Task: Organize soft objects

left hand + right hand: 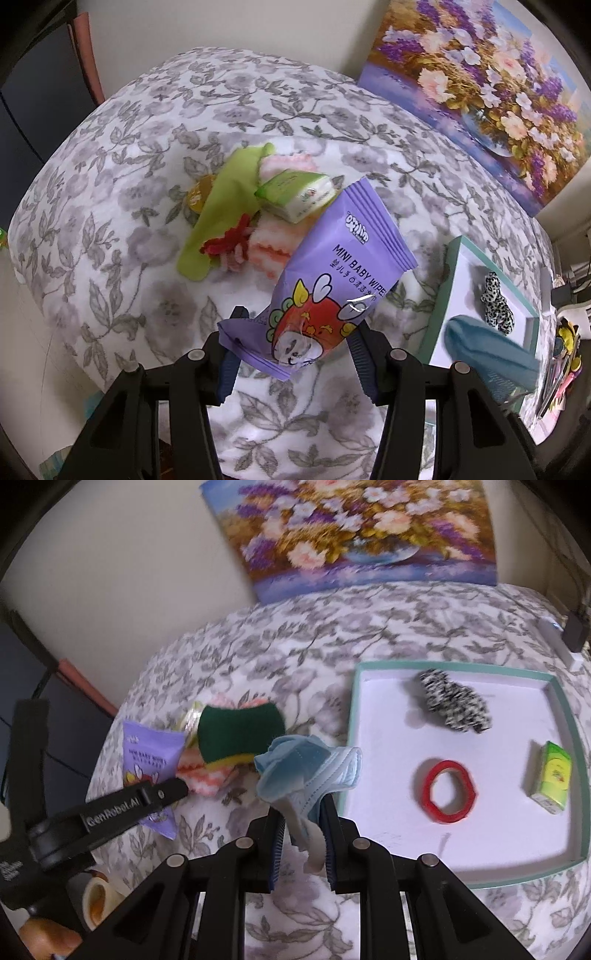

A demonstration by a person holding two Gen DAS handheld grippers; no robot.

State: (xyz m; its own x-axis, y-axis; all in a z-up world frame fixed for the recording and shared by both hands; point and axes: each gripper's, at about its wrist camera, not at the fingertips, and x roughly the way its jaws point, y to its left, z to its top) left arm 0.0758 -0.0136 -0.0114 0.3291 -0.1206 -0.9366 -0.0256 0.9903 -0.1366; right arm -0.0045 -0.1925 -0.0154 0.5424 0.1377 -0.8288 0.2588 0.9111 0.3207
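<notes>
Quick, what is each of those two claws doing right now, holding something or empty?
Left gripper: closed on the purple wipes pack.
Right gripper: closed on a light blue face mask.

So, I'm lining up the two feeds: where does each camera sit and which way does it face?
Left wrist: on the left tool, looking down at the purple wipes pack it holds.
Right wrist: on the right tool, gripping a blue cloth beside the tray; the left tool and a fingertip show.
Shared: wipes pack, tray, painting.
</notes>
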